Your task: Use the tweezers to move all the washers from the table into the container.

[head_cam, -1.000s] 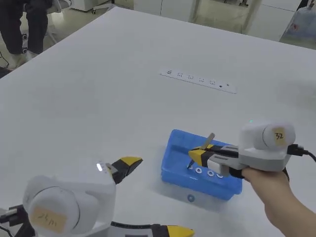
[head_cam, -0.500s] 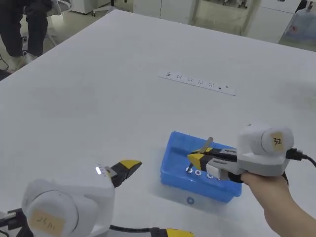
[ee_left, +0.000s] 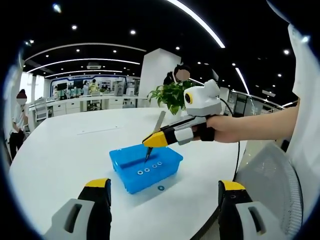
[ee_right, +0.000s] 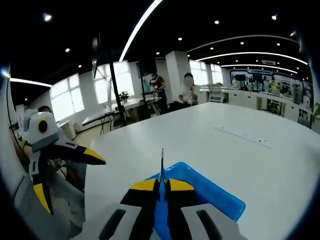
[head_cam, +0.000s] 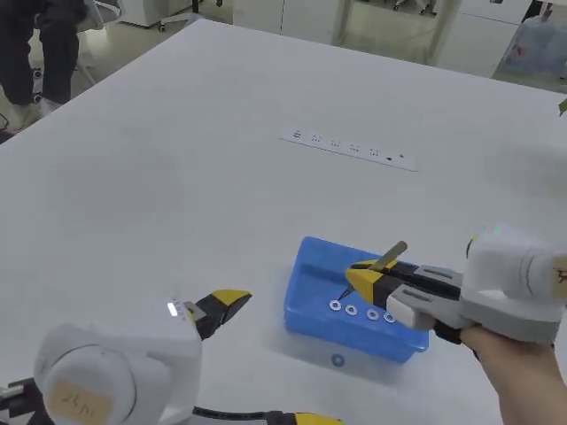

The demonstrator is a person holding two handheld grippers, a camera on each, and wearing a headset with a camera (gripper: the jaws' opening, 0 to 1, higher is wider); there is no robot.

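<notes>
Starting at the left of the head view: left gripper (head_cam: 292, 354) low and near the person, body toward the camera, yellow-tipped jaws aimed right across the table (head_cam: 177, 177). Jaws spread wide, nothing between them. Its own view agrees: left gripper (ee_left: 163, 184) has both jaws far apart at the bottom and looks straight at the container (ee_left: 167, 165).

Centre: blue container (head_cam: 306, 288) on the table, open top. Four washers (head_cam: 352, 310) lie in a row on its floor; from the left gripper view the same washers (ee_left: 147, 169) sit along the middle. One loose washer (head_cam: 337, 359) lies on the table just beside the container's near wall, outside it; also seen as loose washer (ee_left: 160, 188). Socket strip (head_cam: 350, 148) well beyond, flush in the table.

Right: right gripper (head_cam: 365, 276) reaches in from the right, held level over the container by a hand (head_cam: 523, 372) wrapped under its body. Jaws closed on the tweezers (head_cam: 390, 257), which slant down and left, tip inside the container near the left end of the washer row; contact cannot be told. Left gripper view shows right gripper (ee_left: 157, 140), hand (ee_left: 225, 129) and forearm stretched out level, tweezers (ee_left: 159, 121) tip down. Right gripper view: right gripper (ee_right: 162, 186) jaws pressed together, tweezers (ee_right: 162, 162) standing between them, container (ee_right: 215, 195) below.
</notes>
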